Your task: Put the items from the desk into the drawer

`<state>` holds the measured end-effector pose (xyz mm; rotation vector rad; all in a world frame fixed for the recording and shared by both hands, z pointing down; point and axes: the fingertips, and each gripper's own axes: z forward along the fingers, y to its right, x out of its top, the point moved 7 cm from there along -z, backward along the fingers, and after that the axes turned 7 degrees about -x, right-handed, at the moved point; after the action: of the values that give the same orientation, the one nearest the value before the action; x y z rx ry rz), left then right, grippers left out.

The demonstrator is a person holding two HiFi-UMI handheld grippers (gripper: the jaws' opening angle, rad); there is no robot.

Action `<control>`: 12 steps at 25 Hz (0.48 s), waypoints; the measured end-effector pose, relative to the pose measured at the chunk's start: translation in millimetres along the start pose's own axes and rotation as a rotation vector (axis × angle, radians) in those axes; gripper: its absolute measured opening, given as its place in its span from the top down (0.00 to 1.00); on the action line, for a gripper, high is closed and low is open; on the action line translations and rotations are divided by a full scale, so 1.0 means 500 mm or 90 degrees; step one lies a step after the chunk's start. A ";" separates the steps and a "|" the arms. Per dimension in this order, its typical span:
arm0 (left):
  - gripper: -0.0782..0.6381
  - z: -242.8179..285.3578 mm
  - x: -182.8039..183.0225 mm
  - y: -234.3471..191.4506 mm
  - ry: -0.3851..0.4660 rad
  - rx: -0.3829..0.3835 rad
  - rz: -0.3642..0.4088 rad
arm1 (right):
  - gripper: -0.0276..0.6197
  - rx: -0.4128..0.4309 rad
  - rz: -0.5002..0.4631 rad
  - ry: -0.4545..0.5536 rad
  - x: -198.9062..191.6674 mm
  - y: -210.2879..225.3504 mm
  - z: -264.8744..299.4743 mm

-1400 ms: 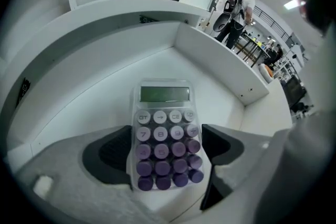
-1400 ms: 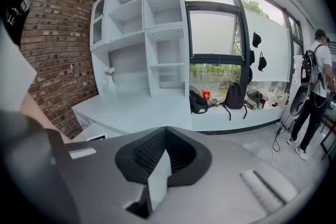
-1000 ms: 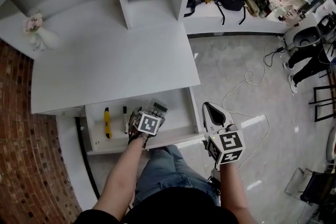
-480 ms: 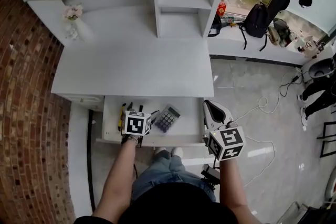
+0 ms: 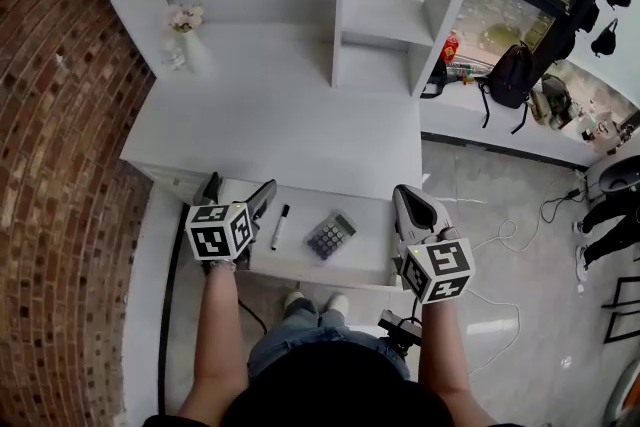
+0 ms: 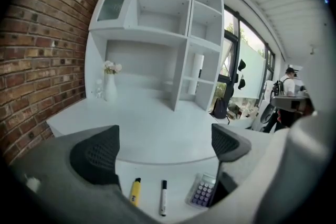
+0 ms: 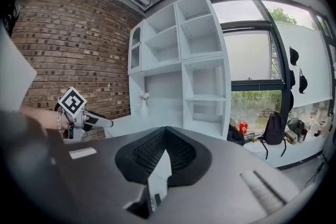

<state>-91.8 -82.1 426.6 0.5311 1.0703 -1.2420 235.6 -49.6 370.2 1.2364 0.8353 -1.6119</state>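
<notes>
The white desk (image 5: 270, 130) has its drawer (image 5: 305, 270) pulled out below the front edge. In the drawer lie a grey calculator (image 5: 332, 235) (image 6: 202, 194), a black-and-white pen (image 5: 280, 226) (image 6: 163, 196) and a yellow utility knife (image 6: 135, 190); the knife is hidden in the head view. My left gripper (image 5: 240, 187) (image 6: 164, 134) hangs open and empty above the drawer's left end. My right gripper (image 5: 405, 198) (image 7: 165, 136) is shut with nothing in it, just off the drawer's right side.
A vase of flowers (image 5: 183, 40) (image 6: 110, 86) stands at the desk's back left, and a white shelf unit (image 5: 375, 10) rises at the back. A brick wall (image 5: 60, 115) runs along the left. A black backpack (image 5: 510, 75) sits on a ledge to the right.
My left gripper has left the calculator lying in the drawer, drawn back to the left and risen, now open. The right gripper stays beside the drawer. The head view has tilted up.
</notes>
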 end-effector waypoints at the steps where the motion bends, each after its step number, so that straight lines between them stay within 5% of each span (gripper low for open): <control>1: 0.11 -0.017 0.019 -0.007 0.024 0.002 0.002 | 0.94 0.000 -0.003 0.007 0.009 -0.004 0.002; 12: 0.11 -0.135 0.187 -0.005 0.223 -0.036 0.094 | 0.94 -0.003 -0.060 0.118 0.136 -0.043 -0.005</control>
<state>-122.2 -73.5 315.8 0.7899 1.3297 -1.0070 210.9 -57.2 303.8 1.3766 1.0263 -1.5838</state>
